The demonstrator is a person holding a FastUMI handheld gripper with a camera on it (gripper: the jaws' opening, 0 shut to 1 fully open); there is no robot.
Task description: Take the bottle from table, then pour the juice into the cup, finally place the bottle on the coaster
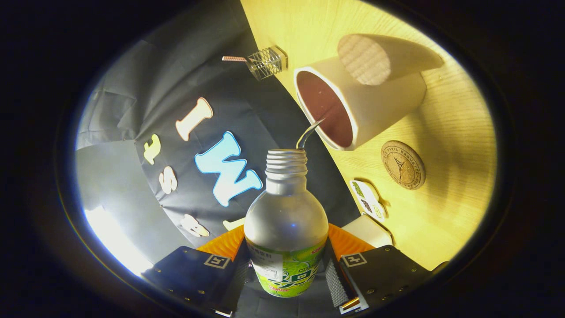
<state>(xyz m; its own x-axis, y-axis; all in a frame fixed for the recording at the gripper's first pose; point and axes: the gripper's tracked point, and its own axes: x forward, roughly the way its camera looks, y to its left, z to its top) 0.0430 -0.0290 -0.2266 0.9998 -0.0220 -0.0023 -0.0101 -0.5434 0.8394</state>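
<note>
Mid-pour: jaws (287, 269) clamped on bottle (286, 229); hold the tilt steady, keeping the stream inside cup (357, 106), then move to coaster (403, 164)

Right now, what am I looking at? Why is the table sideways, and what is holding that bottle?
A person holds a grabbing tool, a gripper, with a camera riding on it. The camera tips with the tool, so the wooden table looks sideways. The two fingers press on the bottle from both sides. The bottle is tilted and a thin stream of juice runs from its open neck into the white cup. Beside the cup lies a round cork coaster, a white cone-shaped thing stands just past it, and a small clear box sits further off.
</note>
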